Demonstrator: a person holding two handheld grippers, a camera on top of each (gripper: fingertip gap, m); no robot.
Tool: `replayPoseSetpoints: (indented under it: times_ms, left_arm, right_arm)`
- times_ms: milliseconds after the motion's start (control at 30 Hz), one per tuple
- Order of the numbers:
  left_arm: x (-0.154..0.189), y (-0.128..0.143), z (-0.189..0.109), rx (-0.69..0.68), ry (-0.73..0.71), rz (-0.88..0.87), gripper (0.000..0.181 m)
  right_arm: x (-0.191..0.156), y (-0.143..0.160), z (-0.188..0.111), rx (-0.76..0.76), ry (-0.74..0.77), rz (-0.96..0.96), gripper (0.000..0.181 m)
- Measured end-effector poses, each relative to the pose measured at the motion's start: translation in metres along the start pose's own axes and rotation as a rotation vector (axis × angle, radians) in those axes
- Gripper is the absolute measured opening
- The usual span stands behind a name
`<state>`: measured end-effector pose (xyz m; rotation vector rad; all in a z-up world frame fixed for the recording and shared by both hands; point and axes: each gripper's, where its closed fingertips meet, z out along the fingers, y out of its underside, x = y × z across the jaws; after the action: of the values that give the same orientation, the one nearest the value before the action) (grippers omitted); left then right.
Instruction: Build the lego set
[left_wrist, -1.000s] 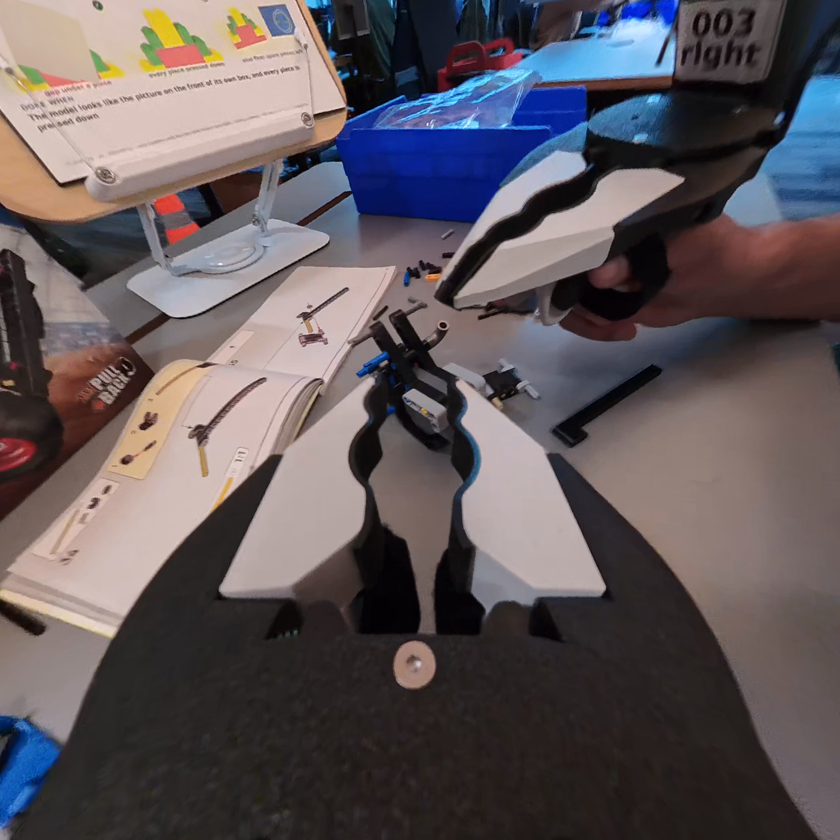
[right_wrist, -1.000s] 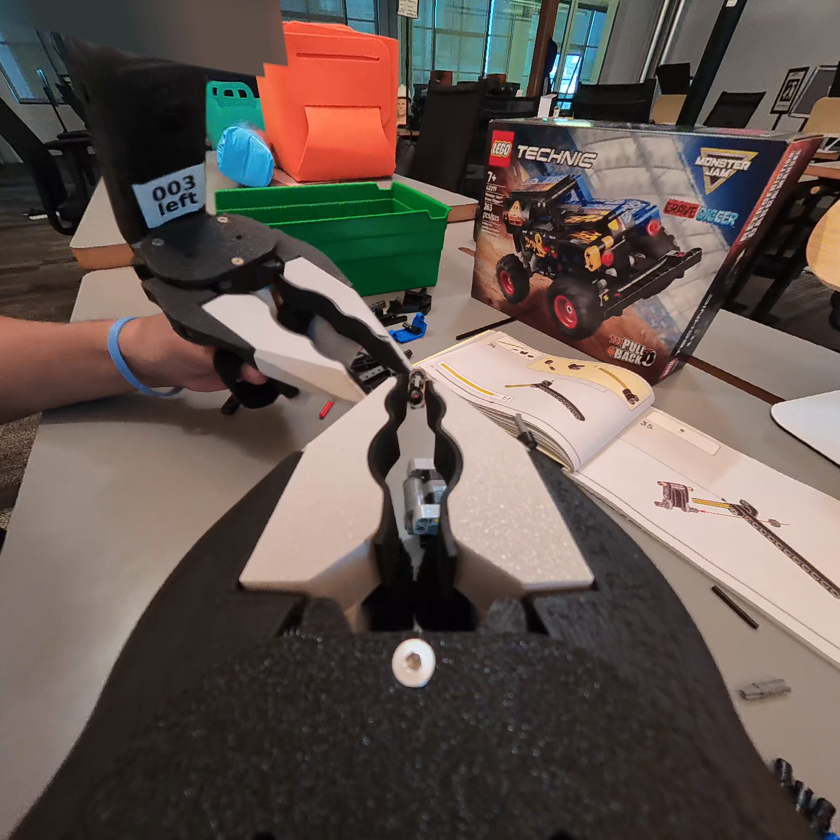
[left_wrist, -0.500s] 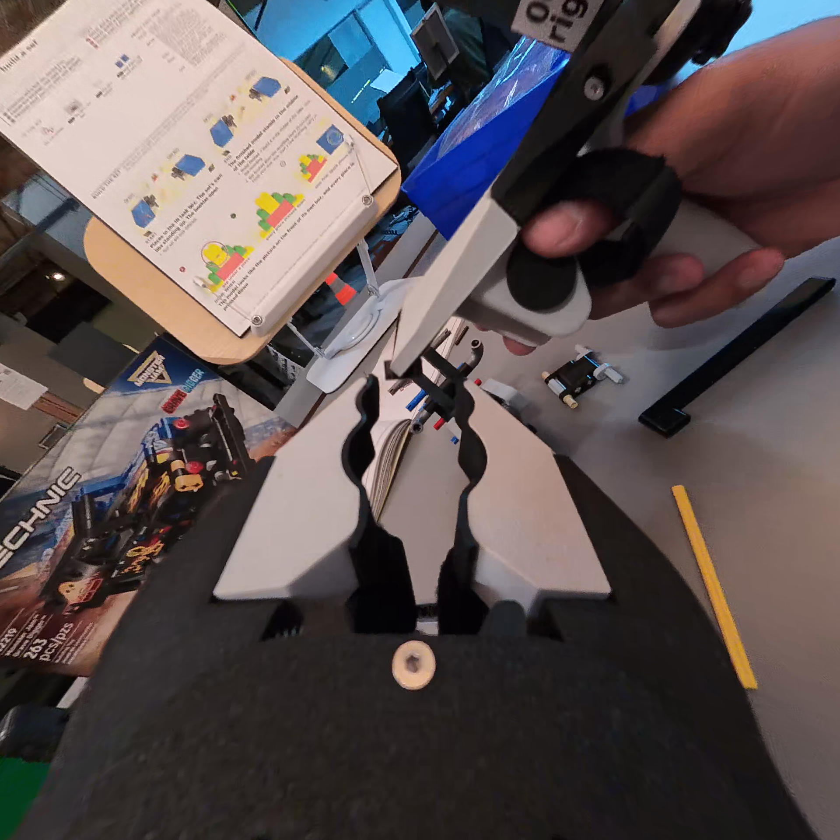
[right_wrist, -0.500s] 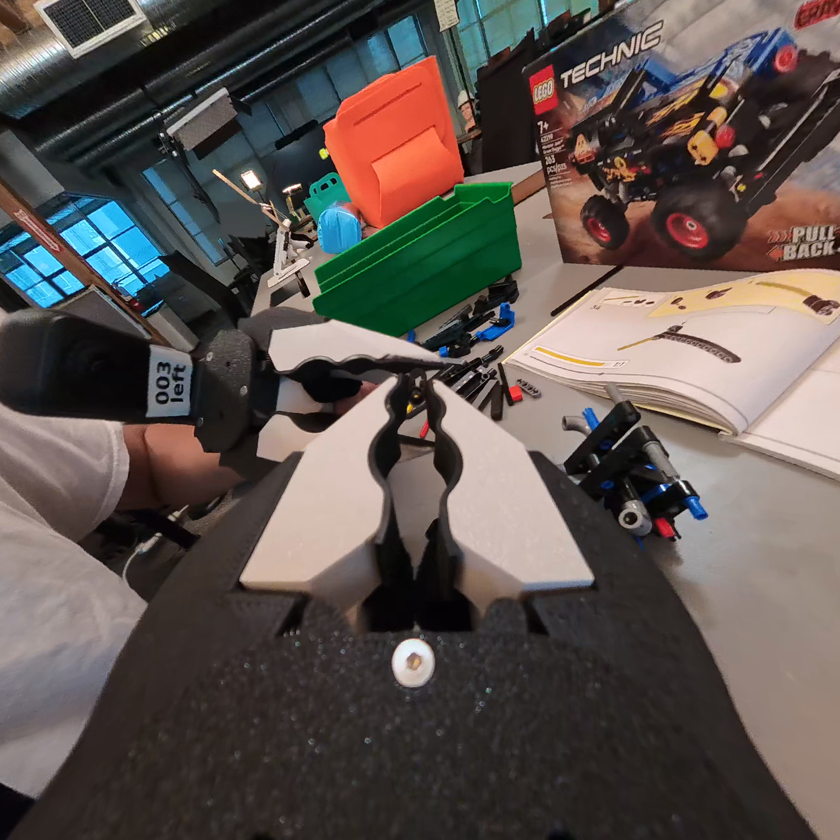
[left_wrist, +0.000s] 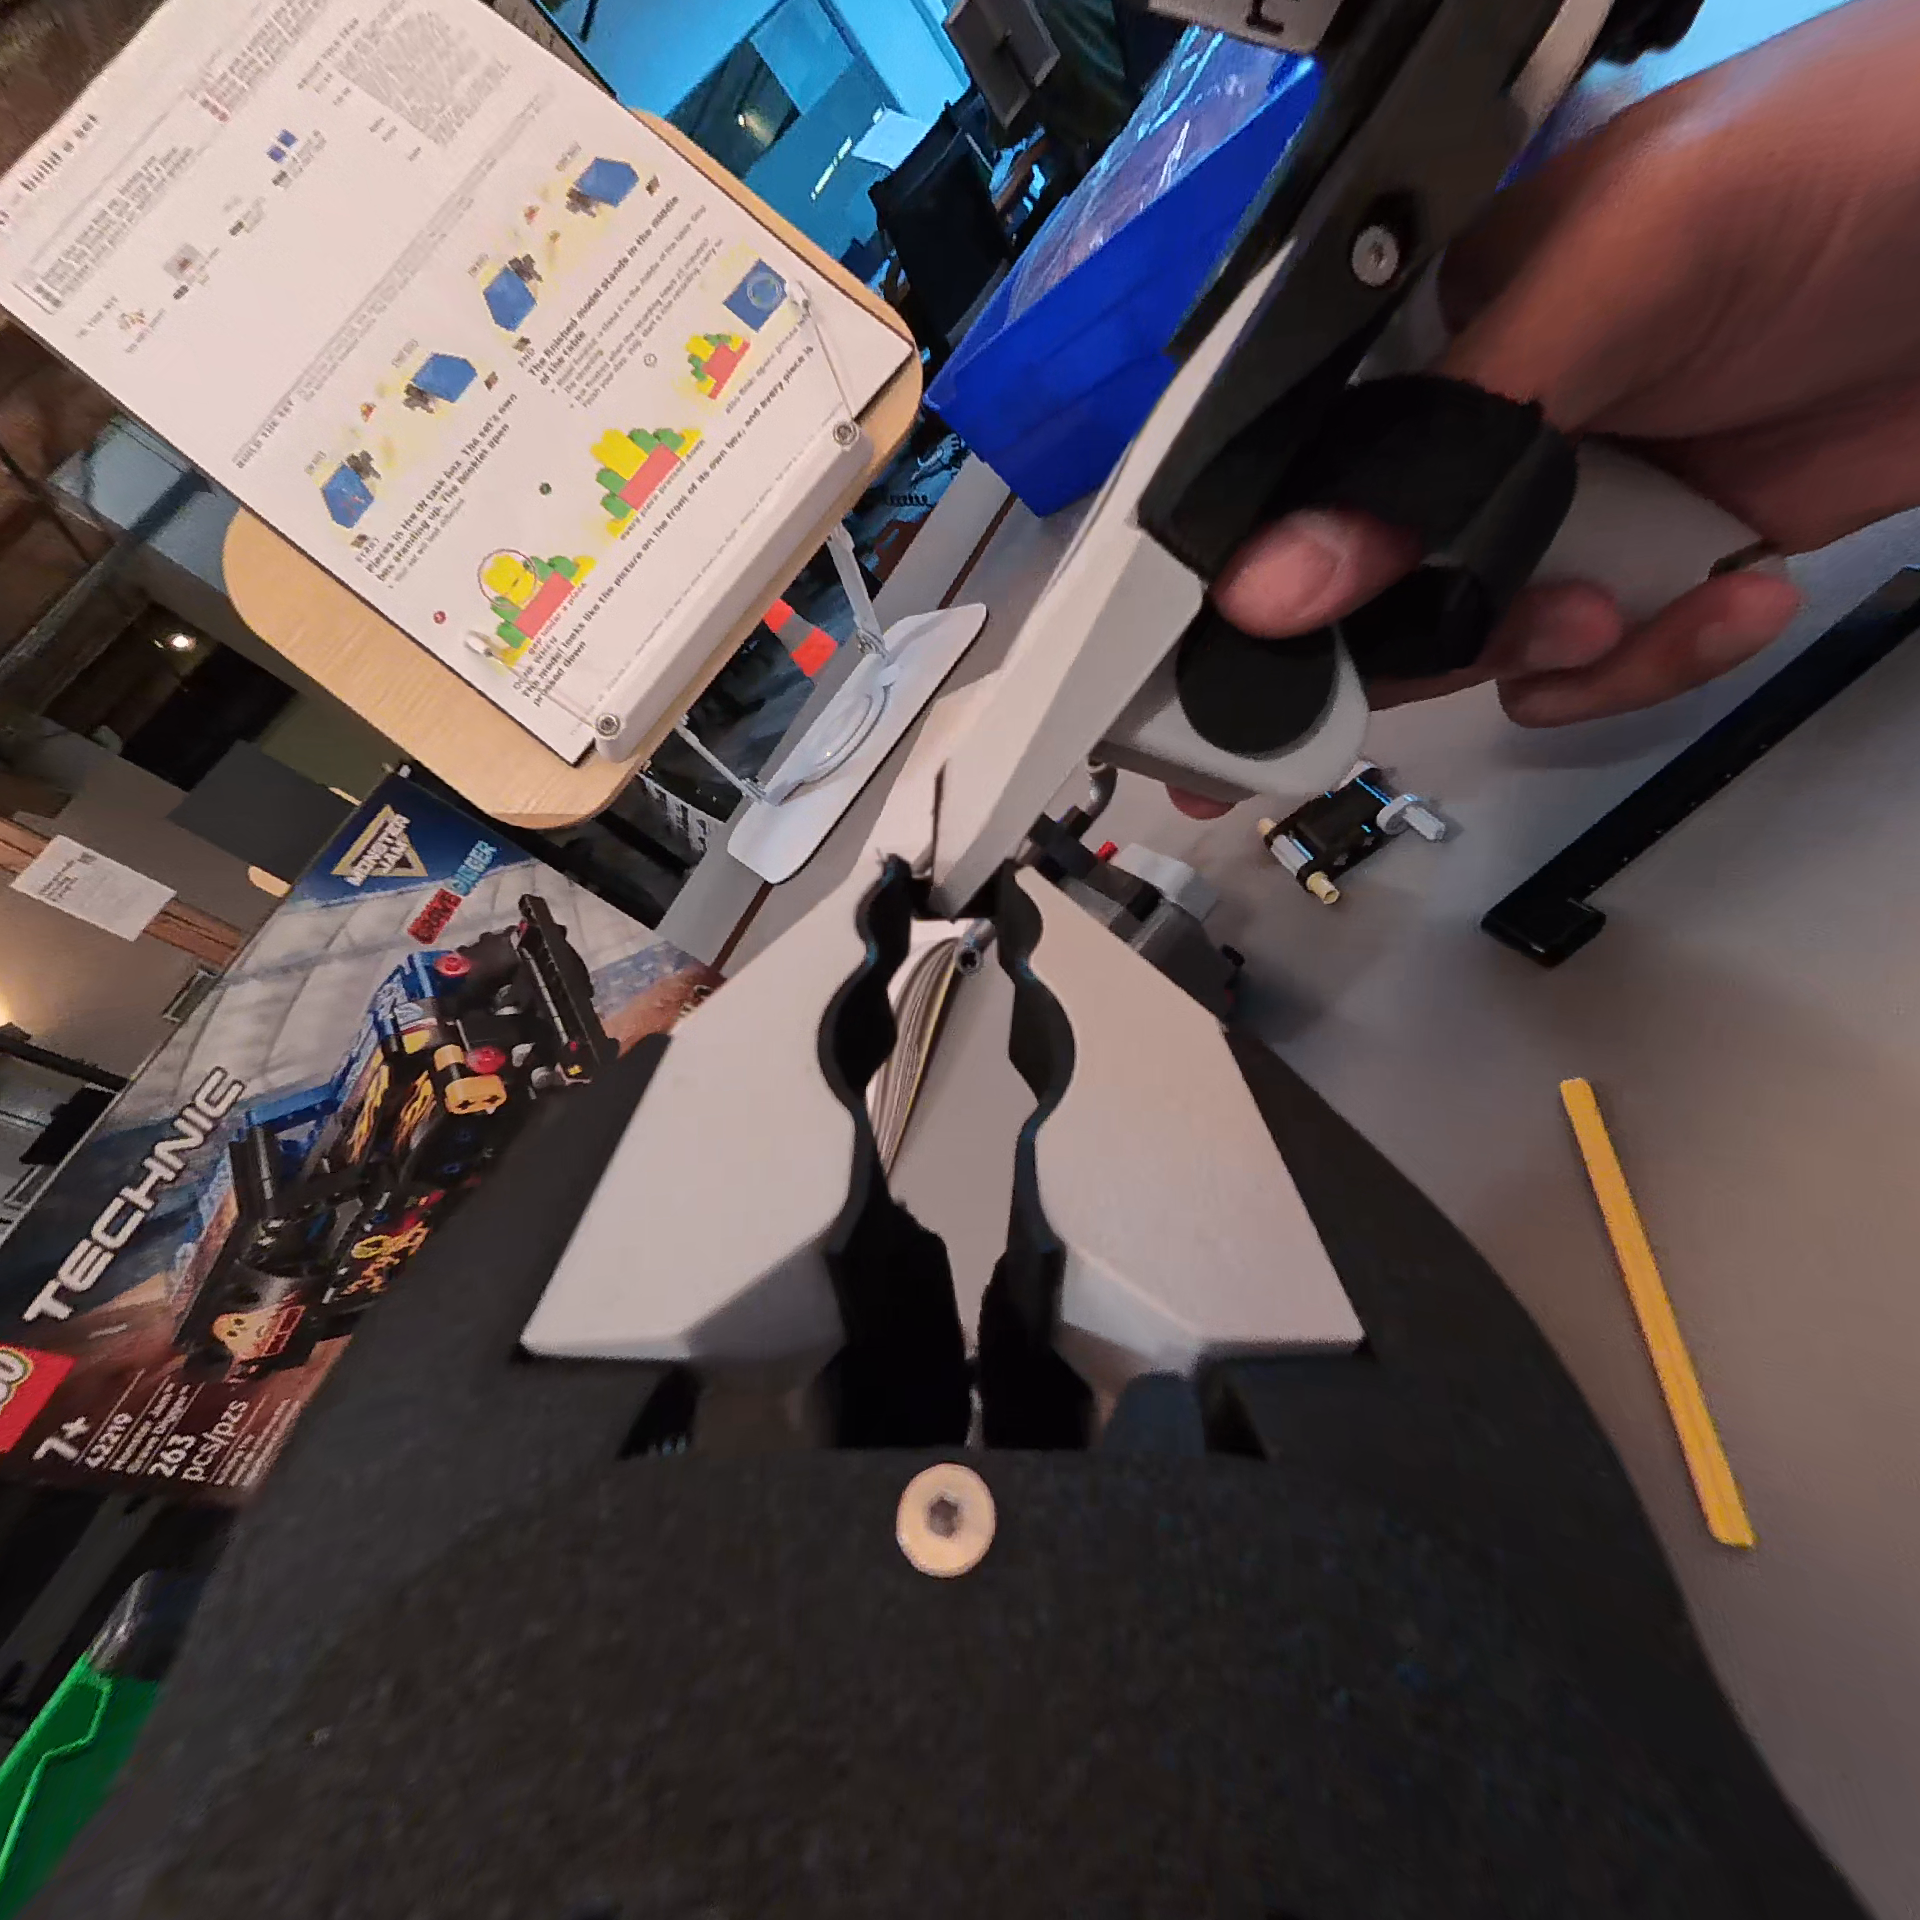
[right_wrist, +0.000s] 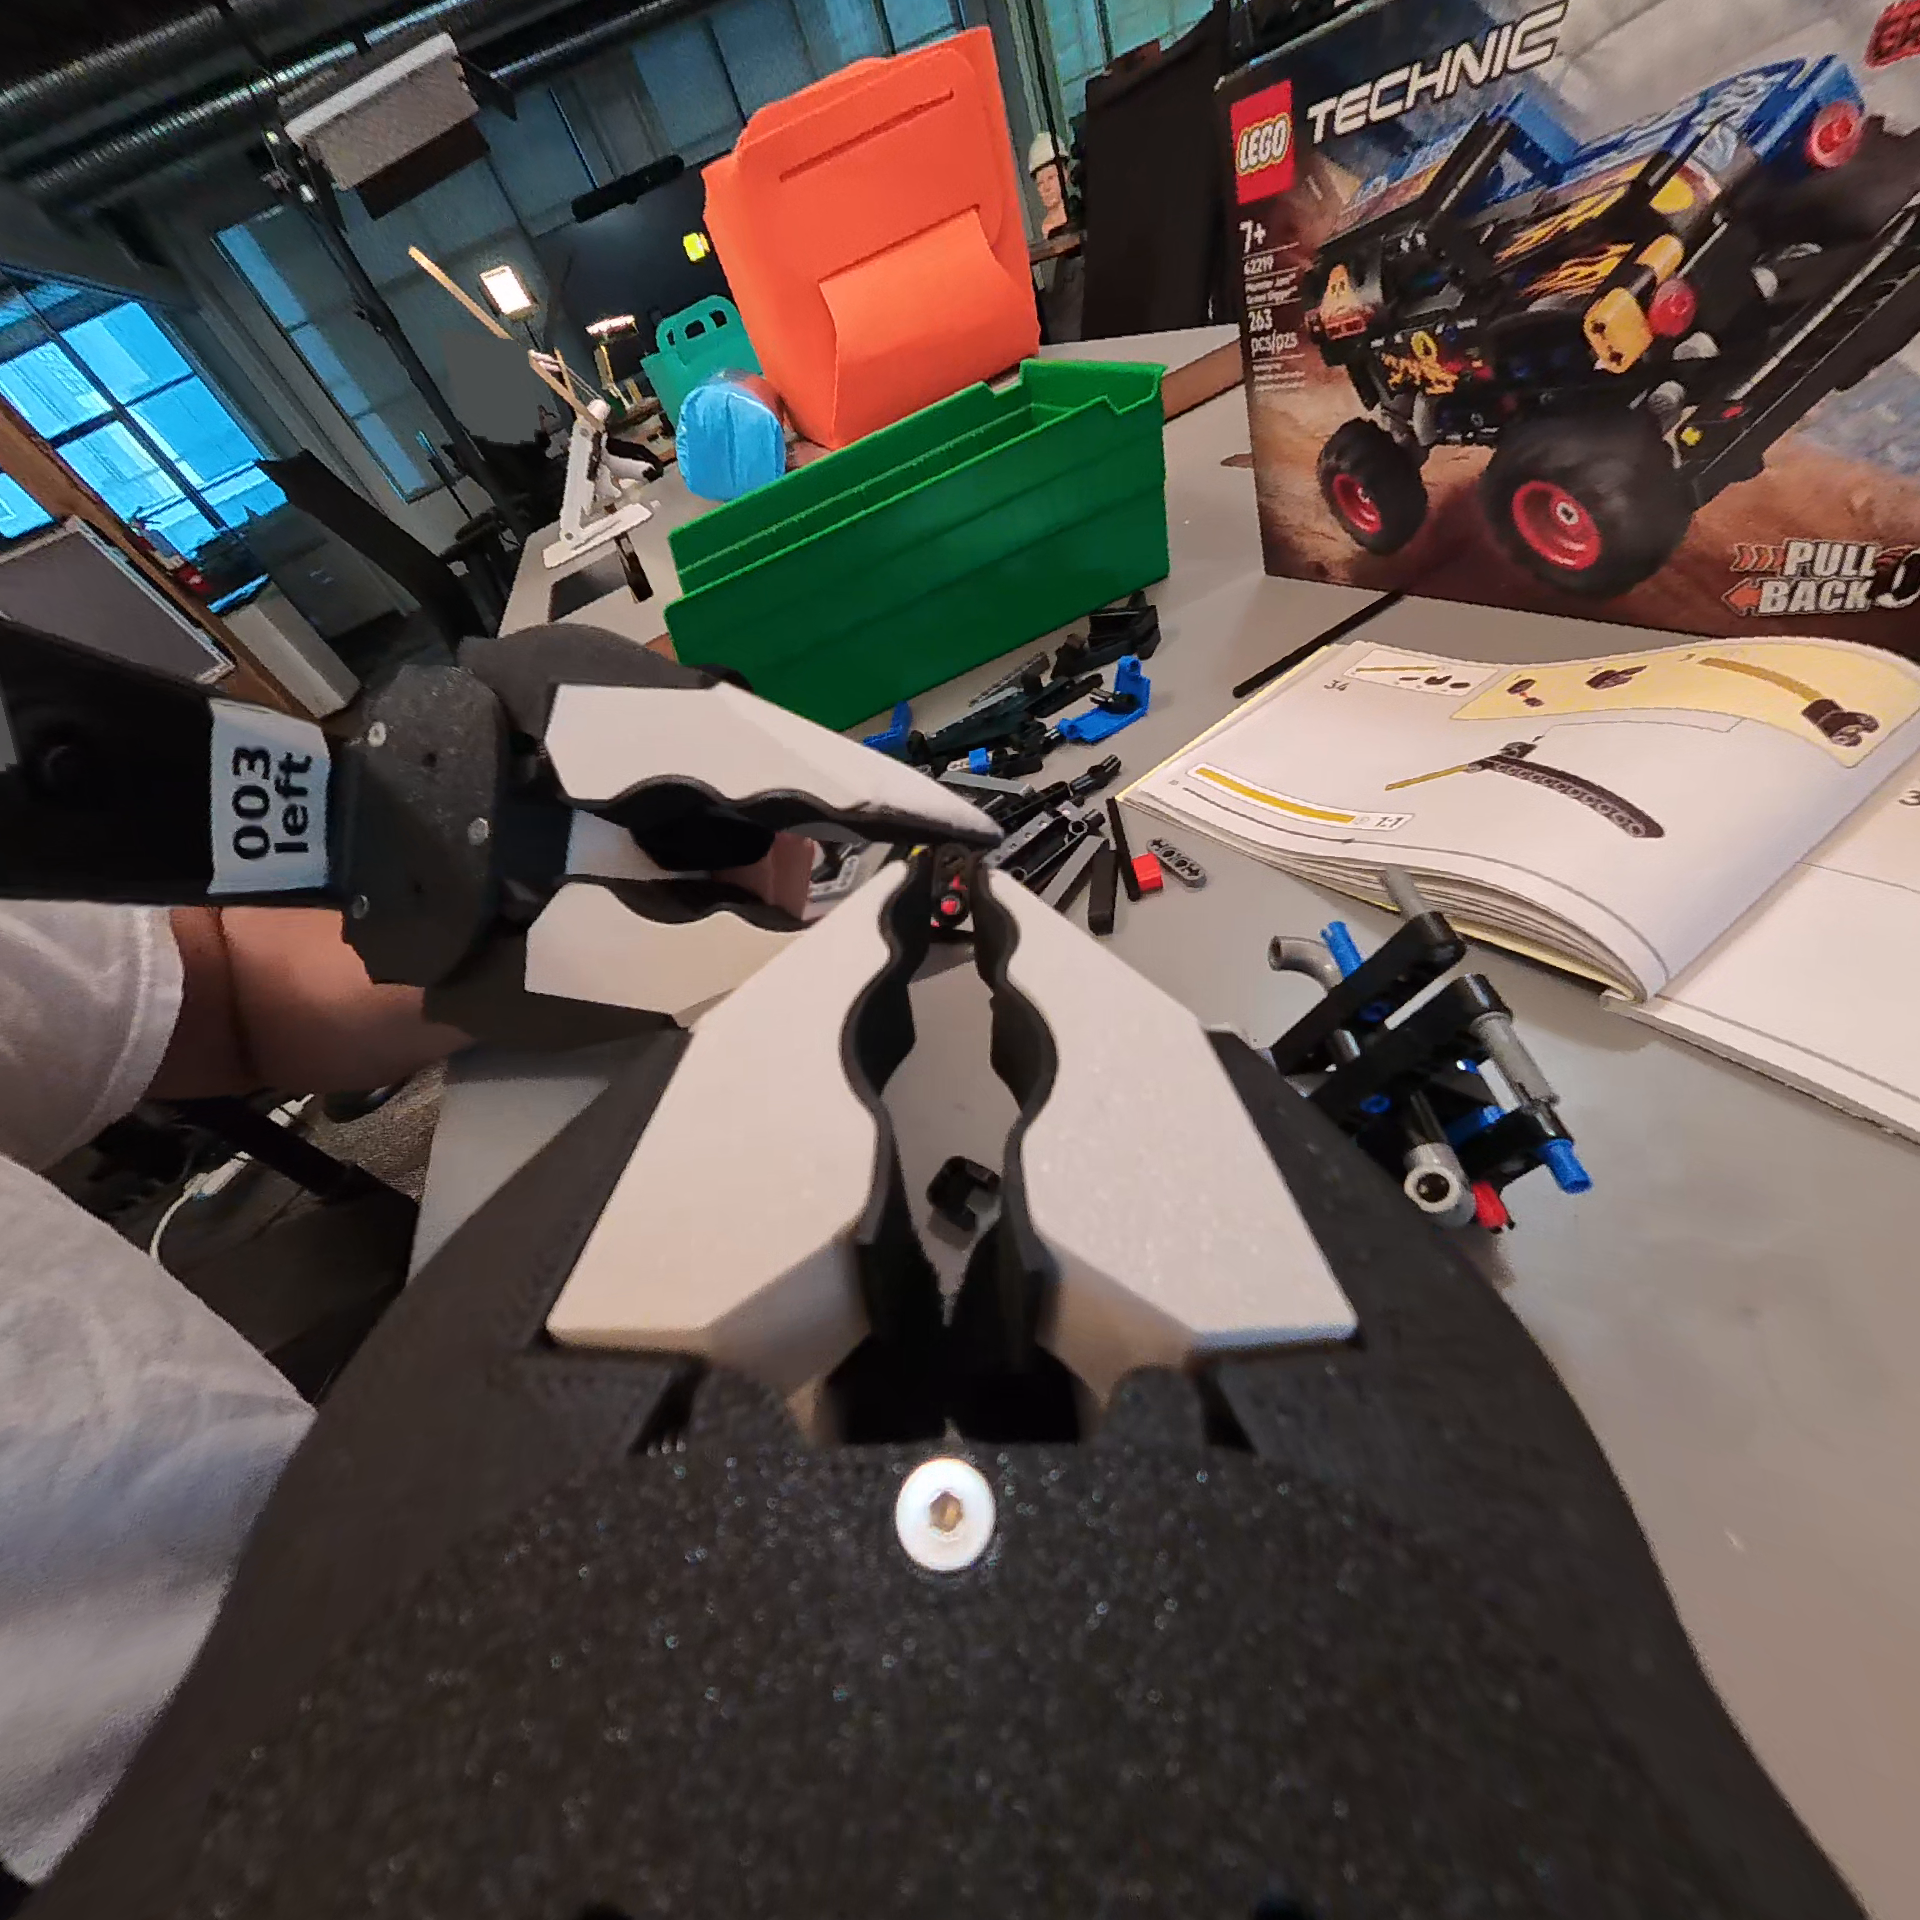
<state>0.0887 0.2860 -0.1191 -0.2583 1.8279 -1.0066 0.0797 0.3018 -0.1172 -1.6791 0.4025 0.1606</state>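
Note:
My right gripper (right_wrist: 945, 875) is shut on a small black piece with a red pin (right_wrist: 948, 885), held above the table. My left gripper (left_wrist: 948, 891) meets it tip to tip. Its jaws stand a narrow gap apart, closed around the same piece (left_wrist: 910, 883). In the right wrist view the left gripper (right_wrist: 977, 831) comes in from the left, and its lower fingertip is hidden. The black assembly with blue and grey pins (right_wrist: 1423, 1091) lies free on the table to the right, and part of it shows in the left wrist view (left_wrist: 1143, 904).
A loose black piece (right_wrist: 961, 1190) lies under my right gripper. A pile of parts (right_wrist: 1039, 790) sits before the green bin (right_wrist: 935, 540). The open booklet (right_wrist: 1507, 810) and set box (right_wrist: 1558, 312) are right. A yellow stick (left_wrist: 1652, 1309), a black beam (left_wrist: 1662, 800) and a blue bin (left_wrist: 1091, 343) show too. My left and right fingertips are right by each other. The yellow stick (left_wrist: 1652, 1309) is about 12 cm from both grippers' fingertips.
My left gripper let go of the black assembly, which now lies on the table. Both grippers rose and tilted, their tips came together, and the left jaws narrowed.

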Motion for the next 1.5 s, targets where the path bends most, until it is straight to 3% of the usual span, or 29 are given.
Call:
replayPoseSetpoints:
  times_ms: [1500]
  left_arm:
    - [-0.0052,0.0069,-0.0007,-0.025,-0.005,-0.013,0.015]
  right_arm:
    - [0.0016,-0.0006,-0.0026,-0.003,0.001,-0.042,0.006]
